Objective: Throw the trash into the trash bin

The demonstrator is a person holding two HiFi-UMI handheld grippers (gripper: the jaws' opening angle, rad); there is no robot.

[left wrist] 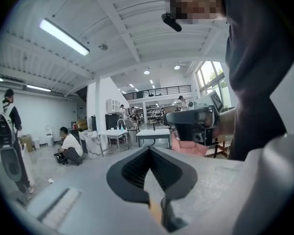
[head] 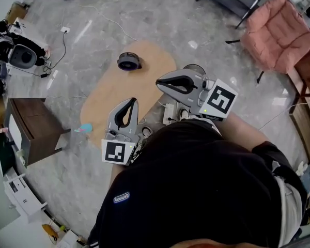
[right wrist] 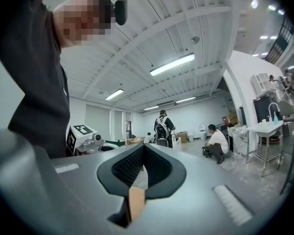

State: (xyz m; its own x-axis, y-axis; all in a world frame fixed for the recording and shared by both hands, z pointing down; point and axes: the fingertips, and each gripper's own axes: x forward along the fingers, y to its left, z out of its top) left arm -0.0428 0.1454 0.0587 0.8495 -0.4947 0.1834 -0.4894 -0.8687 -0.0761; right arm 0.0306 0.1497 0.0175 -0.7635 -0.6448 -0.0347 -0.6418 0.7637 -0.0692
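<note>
in the middle of the head view, the left gripper (head: 131,101) and right gripper (head: 159,81) both have their jaws pressed together, holding nothing. above them a dark round container (head: 129,61) stands on the tan rug (head: 113,89). a small blue item (head: 84,128) lies at the rug's left edge.

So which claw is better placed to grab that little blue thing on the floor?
Left, probably. The left claw hangs nearer the blue thing, on its side; the right claw is farther off. Both are shut and empty.
</note>
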